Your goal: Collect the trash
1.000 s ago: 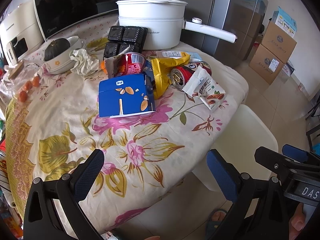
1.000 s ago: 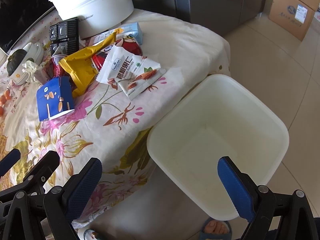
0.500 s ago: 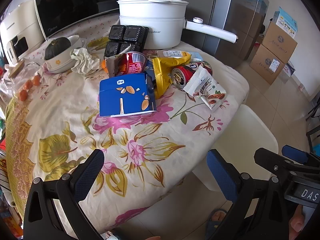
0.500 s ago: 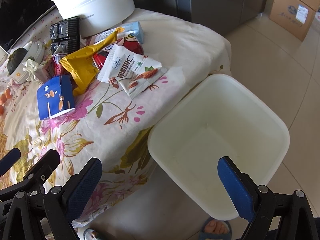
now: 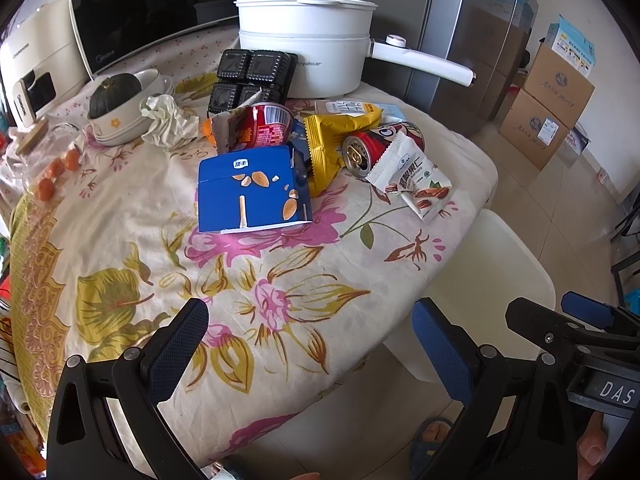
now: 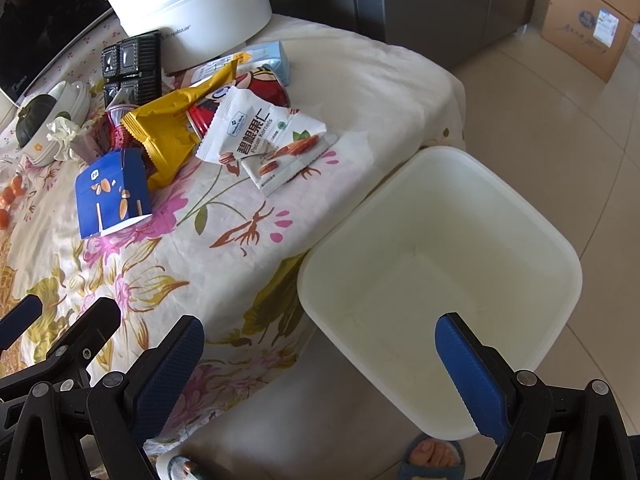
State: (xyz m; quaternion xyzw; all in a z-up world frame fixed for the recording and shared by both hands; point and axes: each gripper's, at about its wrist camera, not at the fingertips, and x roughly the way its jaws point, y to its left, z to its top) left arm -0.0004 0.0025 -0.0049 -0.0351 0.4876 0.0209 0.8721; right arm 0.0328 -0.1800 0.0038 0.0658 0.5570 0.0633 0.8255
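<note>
Nothing apparently moved: blue box (image 5: 254, 190) lies beyond open left claw (image 5: 308, 344).

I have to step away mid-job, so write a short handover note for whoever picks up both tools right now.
Left tool: open, holding nothing, hovering over the near table edge.
Right tool: open, holding nothing, above the white bin beside the table.
Trash sits mid-table: blue snack box, yellow wrapper, red can, white pecan packet, red cup, crumpled tissue.
Done: nothing; the bin looks empty.
Left: carry every piece into the bin, probably the pecan packet first, since it lies nearest.
</note>
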